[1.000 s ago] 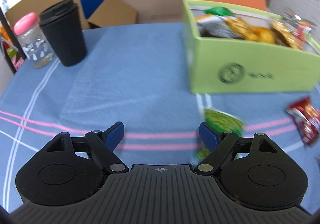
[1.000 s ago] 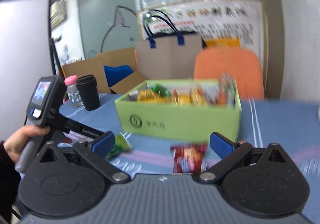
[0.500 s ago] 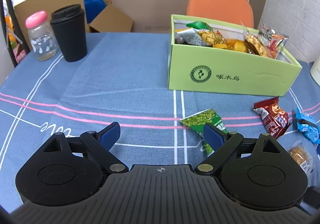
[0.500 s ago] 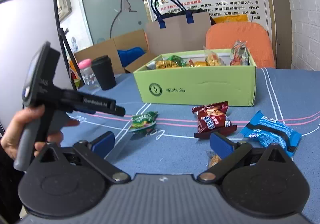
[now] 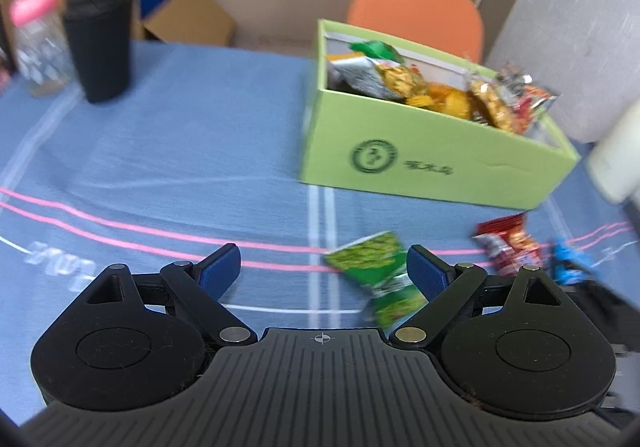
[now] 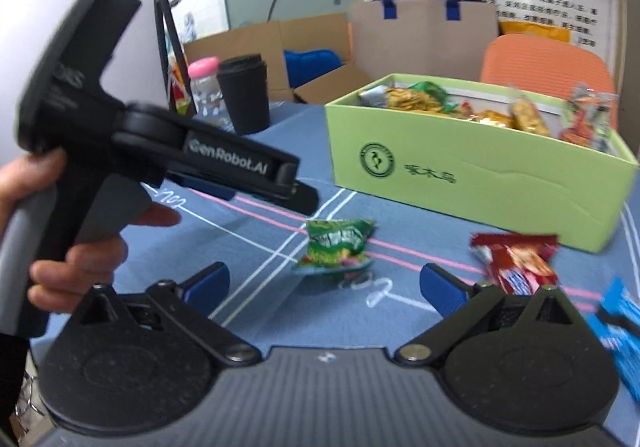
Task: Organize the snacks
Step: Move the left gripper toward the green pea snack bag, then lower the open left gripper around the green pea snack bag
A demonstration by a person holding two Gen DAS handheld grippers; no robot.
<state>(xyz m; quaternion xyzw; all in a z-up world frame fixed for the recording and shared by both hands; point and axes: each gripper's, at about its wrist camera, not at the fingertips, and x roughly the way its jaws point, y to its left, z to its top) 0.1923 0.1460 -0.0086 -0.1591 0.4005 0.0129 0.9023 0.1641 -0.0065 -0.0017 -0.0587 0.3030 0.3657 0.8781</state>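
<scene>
The left hand-held gripper [image 5: 320,267] hangs over the blue desk [image 5: 160,151] with its jaws spread wide and nothing between the pads; the green pack [image 5: 376,271] lies on the cloth just beside its right finger, not gripped. The right hand-held gripper [image 6: 324,283] also stands open and empty. From its camera the green pack [image 6: 336,243] lies just ahead, with a hand [image 6: 80,247] holding the left tool's grip at the picture's left. To the right of the green pack lie a red pack [image 6: 516,263] and, nearer the edge, a blue pack [image 6: 616,311], all loose on the desk. Beyond them stands the green box [image 6: 460,175], open-topped and holding several snacks. Farther left on the desk are a black cup [image 6: 244,95] and a pink-capped bottle [image 6: 202,87] side by side. Behind the desk stand an orange chair [image 6: 540,63] and cardboard boxes [image 6: 260,43].
</scene>
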